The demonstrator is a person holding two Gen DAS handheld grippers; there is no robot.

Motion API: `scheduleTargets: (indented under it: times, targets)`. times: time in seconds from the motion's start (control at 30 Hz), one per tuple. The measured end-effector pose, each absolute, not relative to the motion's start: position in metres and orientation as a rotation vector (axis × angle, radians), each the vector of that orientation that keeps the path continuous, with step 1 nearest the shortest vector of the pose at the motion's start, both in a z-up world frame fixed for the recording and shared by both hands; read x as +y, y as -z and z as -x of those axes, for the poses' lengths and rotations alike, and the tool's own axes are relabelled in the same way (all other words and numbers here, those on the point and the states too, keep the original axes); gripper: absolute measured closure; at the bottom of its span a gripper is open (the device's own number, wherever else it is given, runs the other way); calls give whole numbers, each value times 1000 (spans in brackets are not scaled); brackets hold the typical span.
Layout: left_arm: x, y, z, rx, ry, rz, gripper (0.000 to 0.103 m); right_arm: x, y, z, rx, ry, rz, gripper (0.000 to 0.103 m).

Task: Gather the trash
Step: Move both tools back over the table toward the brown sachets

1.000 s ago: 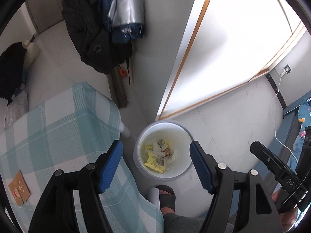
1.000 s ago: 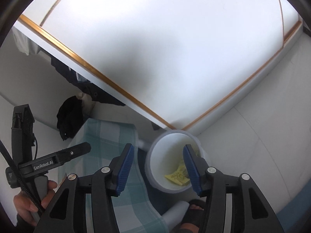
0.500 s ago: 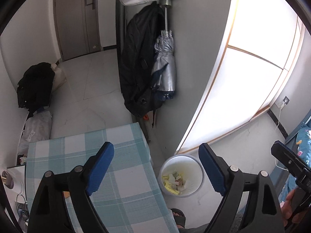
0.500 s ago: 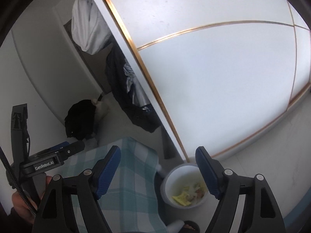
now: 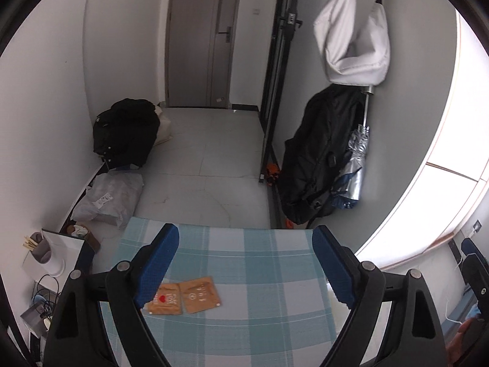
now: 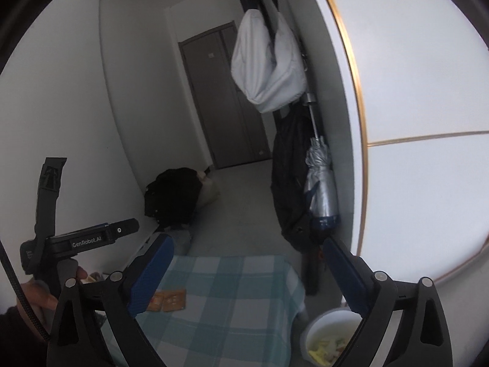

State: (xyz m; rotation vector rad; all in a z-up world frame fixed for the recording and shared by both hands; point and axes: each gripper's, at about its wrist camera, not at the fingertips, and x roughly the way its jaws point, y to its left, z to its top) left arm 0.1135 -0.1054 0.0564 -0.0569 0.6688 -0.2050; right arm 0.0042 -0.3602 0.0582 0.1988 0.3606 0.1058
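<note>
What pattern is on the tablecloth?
The tablecloth has teal and white checks, clearest in the left wrist view.

Checked cloth tablecloth [image 5: 244,275]; brown paper sachets [image 5: 186,298] (matt); silvery umbrella [image 5: 354,168]

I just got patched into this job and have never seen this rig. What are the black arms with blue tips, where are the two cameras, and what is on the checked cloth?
Each picture comes from a fisheye camera mounted on a handheld gripper, looking forward along its two blue-padded fingers. A person carries one in each hand; no robot arm is involved. The left gripper and the right gripper both stand open and hold nothing. Both look over a table with a teal checked tablecloth. Two brown paper packets lie side by side on it, near the left gripper's left finger. In the right view, a white trash bin with yellow scraps inside sits on the floor beside the table. The left handheld unit also shows there.
</note>
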Motion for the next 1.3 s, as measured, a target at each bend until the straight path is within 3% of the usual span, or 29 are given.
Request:
scheduleTargets:
  times: [0.5, 0.8, 1.13, 1.3]
  targets:
    - [-14, -12, -106, 530, 101, 93, 16, -244, -16, -63, 437, -251, -93, 0]
    - [45, 25, -138, 691, 52, 257, 16, -189, 29, -109, 586, -322, 30, 0]
    - [64, 54, -155, 812, -71, 281, 16, -147, 107, -186, 894, -326, 67, 2]
    - [66, 58, -157, 849, -61, 263, 16, -135, 149, -203, 998, -314, 99, 9]
